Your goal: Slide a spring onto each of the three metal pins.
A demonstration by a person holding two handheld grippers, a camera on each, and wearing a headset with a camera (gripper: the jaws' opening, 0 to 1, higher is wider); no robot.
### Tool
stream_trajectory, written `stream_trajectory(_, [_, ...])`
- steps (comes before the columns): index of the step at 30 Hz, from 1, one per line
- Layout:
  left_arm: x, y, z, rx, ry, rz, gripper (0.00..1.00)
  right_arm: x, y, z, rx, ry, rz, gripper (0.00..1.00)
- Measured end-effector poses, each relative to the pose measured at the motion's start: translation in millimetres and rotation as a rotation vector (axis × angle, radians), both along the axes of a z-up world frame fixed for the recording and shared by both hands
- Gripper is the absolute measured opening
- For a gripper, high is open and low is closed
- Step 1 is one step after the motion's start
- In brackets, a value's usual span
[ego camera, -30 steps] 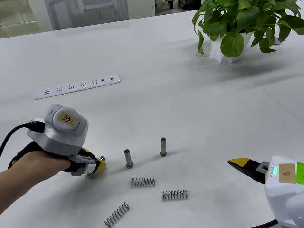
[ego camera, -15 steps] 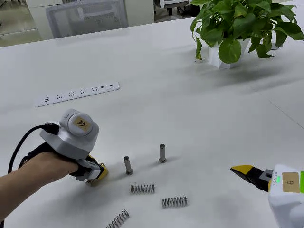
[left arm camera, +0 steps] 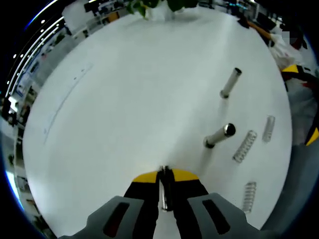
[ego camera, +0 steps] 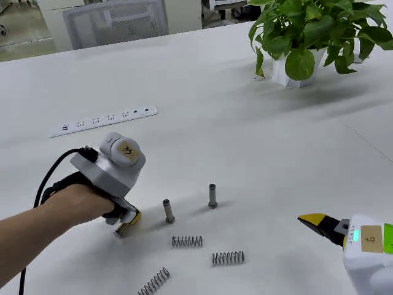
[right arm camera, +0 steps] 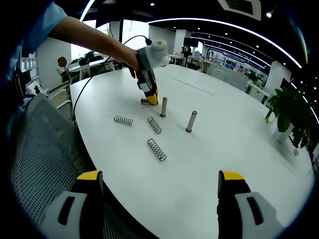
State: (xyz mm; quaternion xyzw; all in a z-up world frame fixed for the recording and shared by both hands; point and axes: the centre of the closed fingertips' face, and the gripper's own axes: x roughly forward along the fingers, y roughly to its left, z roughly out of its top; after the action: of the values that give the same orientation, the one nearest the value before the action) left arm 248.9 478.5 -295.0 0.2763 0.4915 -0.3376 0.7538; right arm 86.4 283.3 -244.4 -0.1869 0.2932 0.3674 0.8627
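Observation:
Two metal pins stand upright on the white table, the nearer pin [ego camera: 167,211] [left arm camera: 218,136] [right arm camera: 163,106] and the farther pin [ego camera: 212,196] [left arm camera: 230,82] [right arm camera: 191,121]. My left gripper [ego camera: 124,222] [left arm camera: 164,174] [right arm camera: 149,99] is shut on a third metal pin [left arm camera: 163,189], low over the table just left of the nearer pin. Three springs lie loose in front of the pins: one spring [ego camera: 186,241] [right arm camera: 154,125], a second spring [ego camera: 228,257] [right arm camera: 156,149] and a third spring [ego camera: 153,281] [right arm camera: 123,120]. My right gripper [ego camera: 318,222] [right arm camera: 159,181] is open, well right of the springs, holding nothing.
A white power strip [ego camera: 107,118] lies at the back left of the table [ego camera: 245,135]. A potted plant [ego camera: 307,37] stands at the back right. A mesh chair [ego camera: 116,21] sits beyond the far edge.
The left gripper has tilted over to the right with the pin still in its jaws, staying just left of the nearer pin. The right gripper has hardly moved.

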Motion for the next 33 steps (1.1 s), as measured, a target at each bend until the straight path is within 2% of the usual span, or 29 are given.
stream_trajectory(6, [0.5,2.2,0.4,-0.023,0.005,0.049,0.08,0.1,0.5,0.0,-0.004,-0.002,0.002,0.97])
stream_trajectory(12, [1.0,4.4,1.3,-0.097,-0.012,0.115,0.08,0.0,0.2,-0.5,-0.007,0.000,0.004,0.97])
stream_trajectory(16, [0.4,4.7,1.2,-0.130,-0.024,0.127,0.08,-0.2,0.8,-0.5,-0.009,-0.001,0.008,0.97])
stream_trajectory(20, [-0.8,5.0,1.5,-0.186,-0.043,0.159,0.08,0.3,0.2,-0.7,-0.009,-0.001,0.005,0.97])
stream_trajectory(27, [-0.5,3.8,0.0,-0.212,-0.063,0.161,0.08,-0.9,-0.1,-2.2,-0.014,0.003,0.007,0.97])
stream_trajectory(33, [-1.5,3.6,0.0,-0.227,-0.062,0.168,0.08,-1.8,-0.6,-3.9,-0.018,0.006,0.008,0.97])
